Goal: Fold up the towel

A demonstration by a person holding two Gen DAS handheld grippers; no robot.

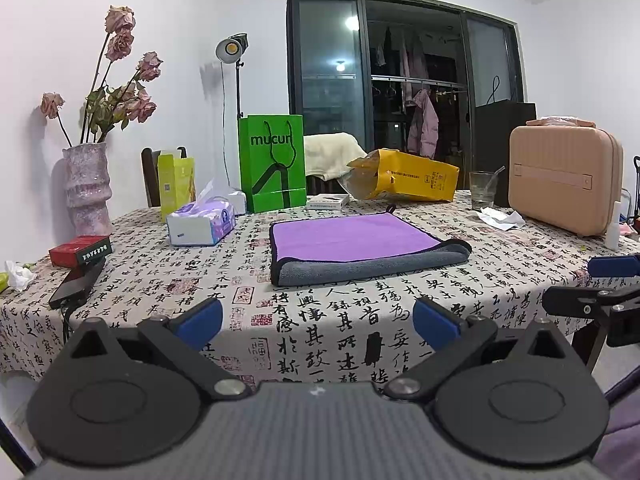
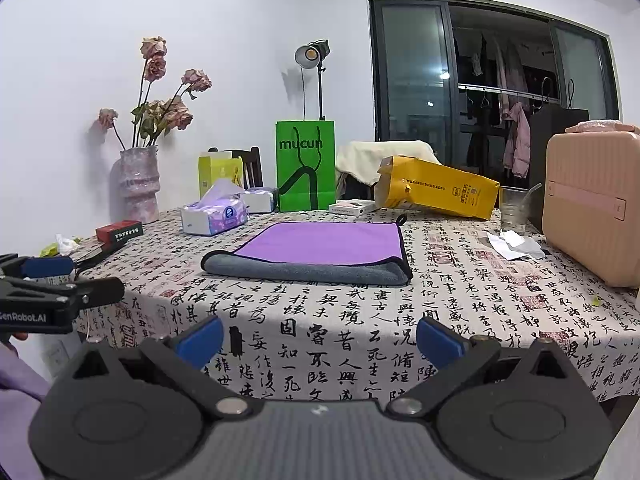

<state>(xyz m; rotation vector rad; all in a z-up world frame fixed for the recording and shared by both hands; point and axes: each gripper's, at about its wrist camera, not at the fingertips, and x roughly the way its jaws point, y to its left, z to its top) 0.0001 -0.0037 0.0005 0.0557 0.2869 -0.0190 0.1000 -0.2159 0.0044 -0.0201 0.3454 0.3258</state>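
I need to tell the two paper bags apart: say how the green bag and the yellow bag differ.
The green bag stands upright; the yellow bag lies tipped on its side. The green one shows black cord handles and the word "mucun"; the yellow one shows only small print and no handles. The green bag's top faces up, while the yellow bag's crumpled mouth opens sideways toward it. Both sit at the table's far edge, behind the towel.
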